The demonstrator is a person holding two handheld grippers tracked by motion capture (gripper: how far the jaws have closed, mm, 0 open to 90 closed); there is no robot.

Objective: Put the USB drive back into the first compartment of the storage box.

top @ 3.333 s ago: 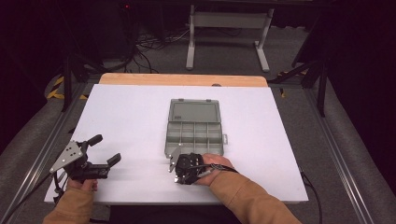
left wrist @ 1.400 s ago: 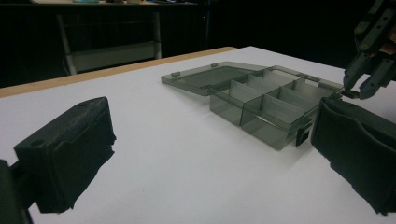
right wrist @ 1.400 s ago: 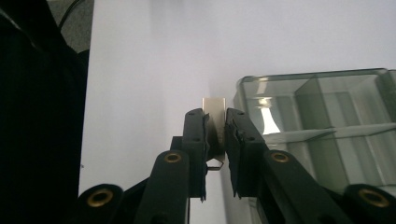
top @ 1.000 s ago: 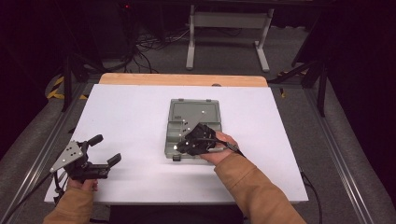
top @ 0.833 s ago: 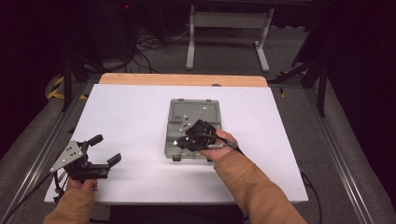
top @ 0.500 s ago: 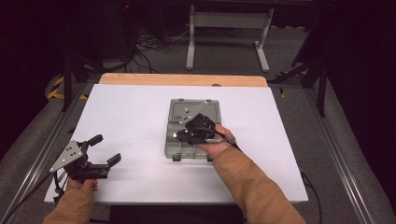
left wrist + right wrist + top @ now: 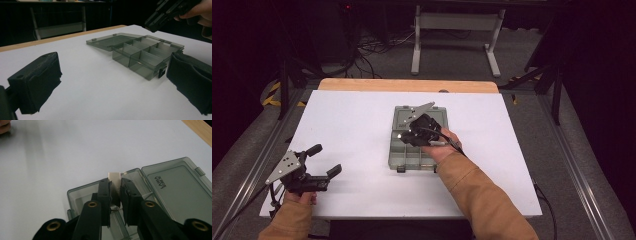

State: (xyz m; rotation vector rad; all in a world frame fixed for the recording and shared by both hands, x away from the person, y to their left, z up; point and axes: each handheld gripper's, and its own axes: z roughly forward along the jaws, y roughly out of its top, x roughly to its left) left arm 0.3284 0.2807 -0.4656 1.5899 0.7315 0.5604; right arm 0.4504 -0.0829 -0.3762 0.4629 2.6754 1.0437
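Observation:
A smoky grey compartment box lies open in the middle of the white table, its lid flat behind the compartments. My right gripper hovers over the compartments, shut on a small silver metal piece that stands up between the jaws. My left gripper rests at the front left of the table, open and holding nothing. In the left gripper view its wide-apart jaws frame the box, and the right gripper hangs above the box's far end.
The white table top has a wooden strip along its far edge. A metal stand and cables lie on the dark floor beyond. Rails run along both sides of the table.
The right gripper has moved from the table in front of the box up over its compartments, drifting away from the person. The left gripper has stayed put.

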